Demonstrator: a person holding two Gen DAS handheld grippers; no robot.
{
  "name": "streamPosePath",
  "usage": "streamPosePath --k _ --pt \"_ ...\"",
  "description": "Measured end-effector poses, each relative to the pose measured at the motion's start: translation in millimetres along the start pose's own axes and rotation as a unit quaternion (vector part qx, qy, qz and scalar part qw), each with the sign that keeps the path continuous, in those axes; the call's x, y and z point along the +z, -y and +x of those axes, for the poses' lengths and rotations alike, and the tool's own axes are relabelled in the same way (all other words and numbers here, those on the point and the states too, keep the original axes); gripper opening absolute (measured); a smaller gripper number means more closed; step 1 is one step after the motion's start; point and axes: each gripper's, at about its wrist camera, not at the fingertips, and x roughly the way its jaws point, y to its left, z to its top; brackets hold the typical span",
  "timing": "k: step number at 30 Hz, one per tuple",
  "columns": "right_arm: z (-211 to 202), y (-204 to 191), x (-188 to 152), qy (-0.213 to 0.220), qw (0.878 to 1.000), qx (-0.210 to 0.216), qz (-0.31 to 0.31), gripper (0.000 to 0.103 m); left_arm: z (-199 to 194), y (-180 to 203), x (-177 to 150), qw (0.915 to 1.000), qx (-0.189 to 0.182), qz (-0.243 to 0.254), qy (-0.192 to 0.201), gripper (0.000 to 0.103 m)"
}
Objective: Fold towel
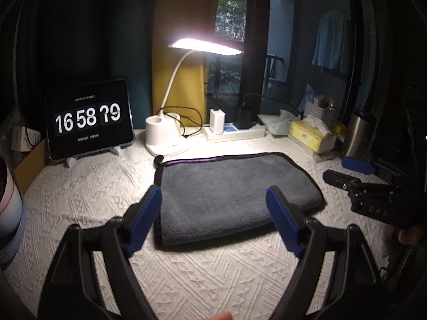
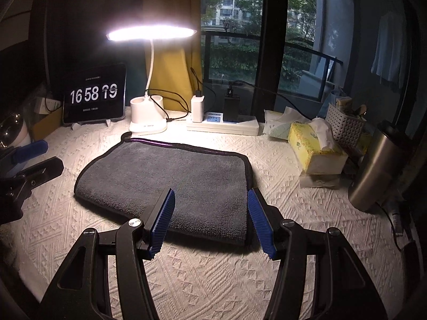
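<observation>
I have both grippers hanging over the near edge of the table, and neither is holding anything. My left gripper [image 1: 213, 218] has its blue-padded fingers [image 1: 145, 218] spread wide, with the grey towel [image 1: 234, 189] showing between them at 12 o'clock. My right gripper [image 2: 210, 221] is also spread apart, its ribbed blue pads [image 2: 260, 224] bracketing the near right corner of the towel [image 2: 173, 178] without touching it as far as I can judge.

The towel is already folded into a thick rectangle with a dark bound edge and a purple strip along its far side; it lies flat on the white textured tablecloth [image 2: 213, 280], roughly mid-table. From the left wrist view I see the right gripper's black body at 3 o'clock, beside the towel but apart from it. From the right wrist view the left gripper sits at 9 o'clock, likewise apart.

Behind the towel, at 12 o'clock, stands a lit white desk lamp [image 2: 149, 33], its base close to the towel's far edge. A tablet showing a flip clock [image 1: 88, 120] leans at 10 o'clock. A white power strip [image 2: 222, 125] with chargers plugged in lies at 1 o'clock, and a yellow tissue box [image 2: 315, 149] and steel tumbler [image 2: 379, 168] sit at 2 to 3 o'clock.
</observation>
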Motion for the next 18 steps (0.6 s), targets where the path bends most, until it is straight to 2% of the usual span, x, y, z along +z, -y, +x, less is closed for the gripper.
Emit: streamPosePath --k 3,7,11,14,18 --pt "-6 -3 -4 0.007 1.000 -0.002 -0.005 0.060 -4 3 -6 0.9999 0.011 0.009 -0.001 0.082" --pt "-14 -5 -10 0.012 1.000 -0.003 -0.010 0.060 -10 5 -16 1.0000 -0.005 0.000 -0.003 0.082" --pt "-23 -8 -14 0.018 1.000 -0.004 -0.012 0.060 -10 12 -25 0.9998 0.000 0.008 -0.017 0.082" --pt "-29 -9 -18 0.024 1.000 -0.004 -0.009 0.060 -12 13 -32 0.9997 -0.010 0.001 -0.020 0.082" --pt "-37 -10 -24 0.031 0.999 -0.002 -0.003 0.060 -19 17 -39 0.9997 -0.021 0.002 -0.010 0.082"
